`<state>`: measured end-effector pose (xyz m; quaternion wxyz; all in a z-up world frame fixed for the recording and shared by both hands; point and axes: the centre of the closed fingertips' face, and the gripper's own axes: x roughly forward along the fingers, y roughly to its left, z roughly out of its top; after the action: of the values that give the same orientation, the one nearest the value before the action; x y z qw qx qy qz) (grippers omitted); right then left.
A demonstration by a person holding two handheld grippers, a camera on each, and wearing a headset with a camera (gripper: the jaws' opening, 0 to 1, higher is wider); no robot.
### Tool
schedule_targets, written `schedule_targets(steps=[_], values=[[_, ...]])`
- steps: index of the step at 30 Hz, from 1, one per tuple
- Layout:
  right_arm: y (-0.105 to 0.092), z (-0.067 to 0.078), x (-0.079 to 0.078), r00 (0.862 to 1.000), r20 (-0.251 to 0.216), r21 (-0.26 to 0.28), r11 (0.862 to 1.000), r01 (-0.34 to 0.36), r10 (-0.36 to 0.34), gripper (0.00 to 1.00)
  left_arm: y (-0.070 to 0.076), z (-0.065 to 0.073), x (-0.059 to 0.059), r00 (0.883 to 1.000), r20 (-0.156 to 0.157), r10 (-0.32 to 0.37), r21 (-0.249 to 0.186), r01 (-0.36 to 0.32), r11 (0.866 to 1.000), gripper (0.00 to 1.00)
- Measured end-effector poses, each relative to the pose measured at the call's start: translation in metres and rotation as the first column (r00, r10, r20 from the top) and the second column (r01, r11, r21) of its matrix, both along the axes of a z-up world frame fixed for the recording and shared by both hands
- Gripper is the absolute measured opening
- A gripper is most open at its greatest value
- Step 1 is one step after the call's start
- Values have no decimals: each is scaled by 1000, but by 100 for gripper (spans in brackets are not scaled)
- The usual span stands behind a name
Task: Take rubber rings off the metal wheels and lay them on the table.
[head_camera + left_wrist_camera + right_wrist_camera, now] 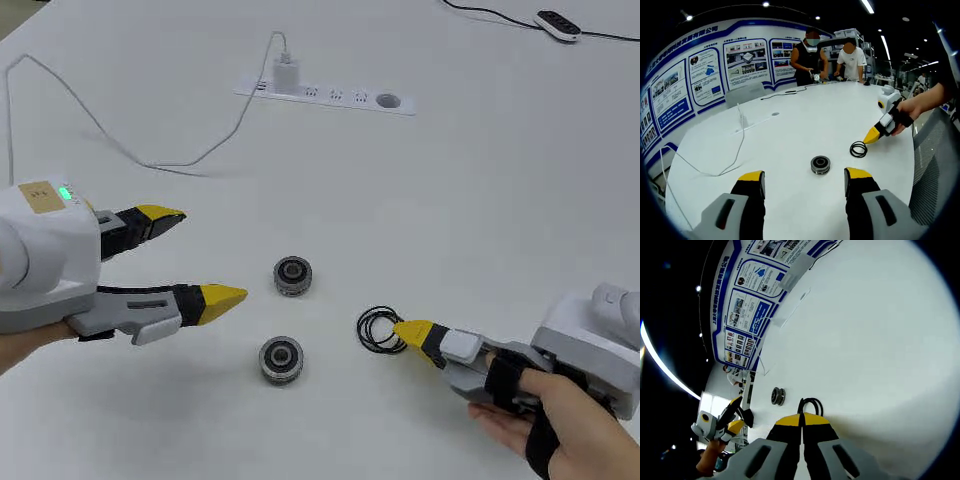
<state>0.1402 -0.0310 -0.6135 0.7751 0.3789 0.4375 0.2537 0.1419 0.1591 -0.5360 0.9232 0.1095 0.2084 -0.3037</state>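
In the head view the left gripper (195,255) is at the left with its fingers spread wide and empty. Ahead of it on the white desk (480,180) lie two metal wheels, the farther wheel (293,275) and the nearer wheel (281,359). The black rubber rings (378,329) lie flat to their right, touching the tip of the right gripper (408,328), whose fingers are pressed together. In the left gripper view a wheel (820,164) sits just beyond the parted fingers (752,180), with the rings (858,149) farther off at the right gripper's (872,135) tip. In the right gripper view the clenched fingers (790,421) meet the rings' (810,403) edge, though I cannot tell whether they pinch them. A wheel (778,396) lies near on the left.
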Motion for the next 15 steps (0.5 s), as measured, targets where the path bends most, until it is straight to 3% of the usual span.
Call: schedule_targets(steps=[4,9,12,15], values=[[-3,-2,-2,998,38,-79,996,-38,41,2,1,0,-1,1000,-2,5,-1,-5,1000,66],[-7,-1,-2,997,55,-116,992,-49,55,8,0,-2,-3,1000,-3,6,-13,-6,1000,66],[-9,4,-1,990,110,-153,986,-72,90,11,-2,-4,-5,1000,-8,3,-20,-4,1000,67],[-13,13,3,971,203,-209,974,-86,129,14,-1,-6,-6,1000,-11,6,-29,-6,1000,67]])
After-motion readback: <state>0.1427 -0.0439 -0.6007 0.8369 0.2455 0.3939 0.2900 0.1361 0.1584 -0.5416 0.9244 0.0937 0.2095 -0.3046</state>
